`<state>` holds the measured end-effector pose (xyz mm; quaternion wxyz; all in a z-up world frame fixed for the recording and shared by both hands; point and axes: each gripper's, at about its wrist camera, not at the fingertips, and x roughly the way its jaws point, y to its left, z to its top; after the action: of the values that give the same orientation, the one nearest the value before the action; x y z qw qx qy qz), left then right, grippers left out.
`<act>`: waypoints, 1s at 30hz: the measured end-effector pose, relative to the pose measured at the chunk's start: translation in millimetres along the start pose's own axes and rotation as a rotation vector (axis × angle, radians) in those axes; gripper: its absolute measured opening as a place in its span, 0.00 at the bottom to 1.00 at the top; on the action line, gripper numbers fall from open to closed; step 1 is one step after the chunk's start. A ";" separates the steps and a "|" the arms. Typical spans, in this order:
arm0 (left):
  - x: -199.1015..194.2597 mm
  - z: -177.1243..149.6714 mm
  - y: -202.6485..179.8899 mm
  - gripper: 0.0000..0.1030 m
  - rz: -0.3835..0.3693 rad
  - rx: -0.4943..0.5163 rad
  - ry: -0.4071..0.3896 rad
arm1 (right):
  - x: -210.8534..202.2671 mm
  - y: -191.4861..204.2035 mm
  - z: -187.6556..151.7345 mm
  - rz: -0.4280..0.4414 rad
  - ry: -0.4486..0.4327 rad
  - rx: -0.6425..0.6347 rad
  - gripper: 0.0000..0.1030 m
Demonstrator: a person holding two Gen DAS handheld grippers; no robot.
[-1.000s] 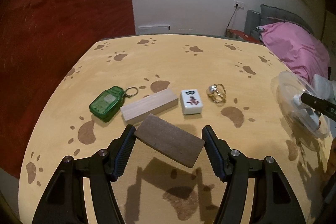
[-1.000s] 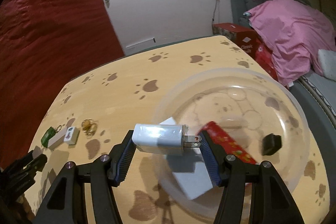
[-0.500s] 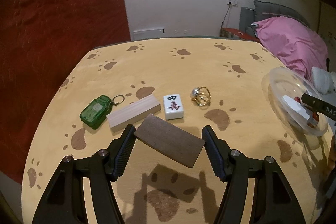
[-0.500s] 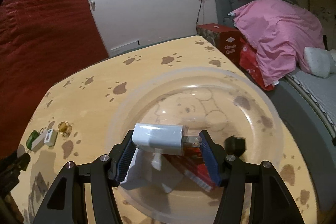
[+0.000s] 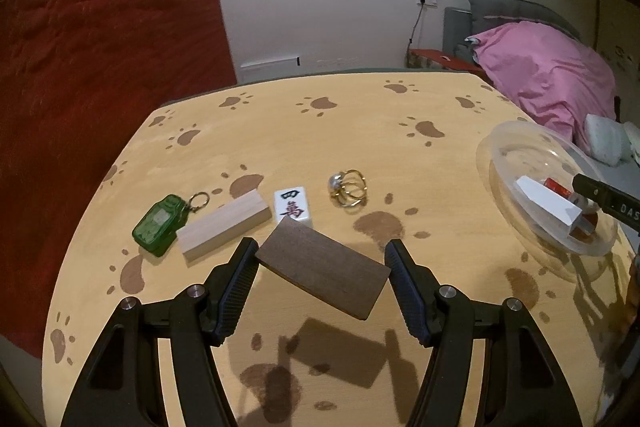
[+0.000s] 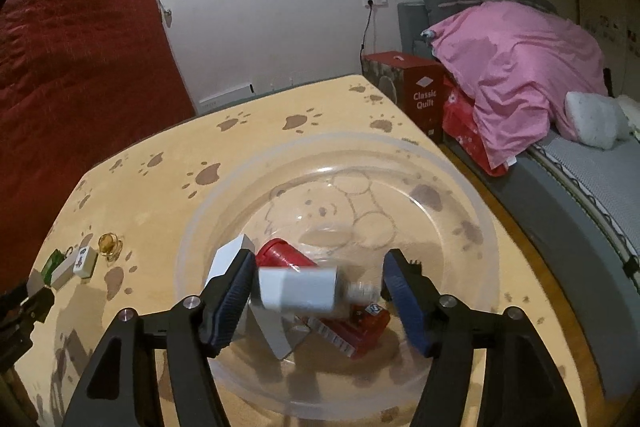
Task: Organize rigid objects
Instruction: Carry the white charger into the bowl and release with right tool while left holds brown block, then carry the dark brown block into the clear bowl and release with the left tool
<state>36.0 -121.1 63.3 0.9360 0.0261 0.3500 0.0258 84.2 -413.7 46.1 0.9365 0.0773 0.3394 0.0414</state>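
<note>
At left, our left gripper (image 5: pixel 320 263) clamps the dark wooden slab (image 5: pixel 323 271) clear of the table (image 5: pixel 360 131) for carrying. At right, our right gripper (image 6: pixel 318 277), jaws just widened, drops the white charger (image 6: pixel 296 287) into the clear bowl (image 6: pixel 460 187).

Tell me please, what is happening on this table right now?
A person is sorting small objects into a clear bowl. The right tongs have just been opening over the bowl, and the white charger, blurred, is between them, apparently dropping in. The left tongs hold a dark wooden block above the table. A green keychain, light block, mahjong tile and ring wait.
</note>
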 end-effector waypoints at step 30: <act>12.0 29.5 -107.8 0.64 -0.166 0.121 0.008 | -10.7 -35.4 -8.6 -0.072 -0.007 0.000 0.68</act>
<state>67.6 -228.8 70.5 0.9303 0.0535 0.3555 -0.0731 71.4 -449.0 40.1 0.9386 0.0653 0.3386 0.0074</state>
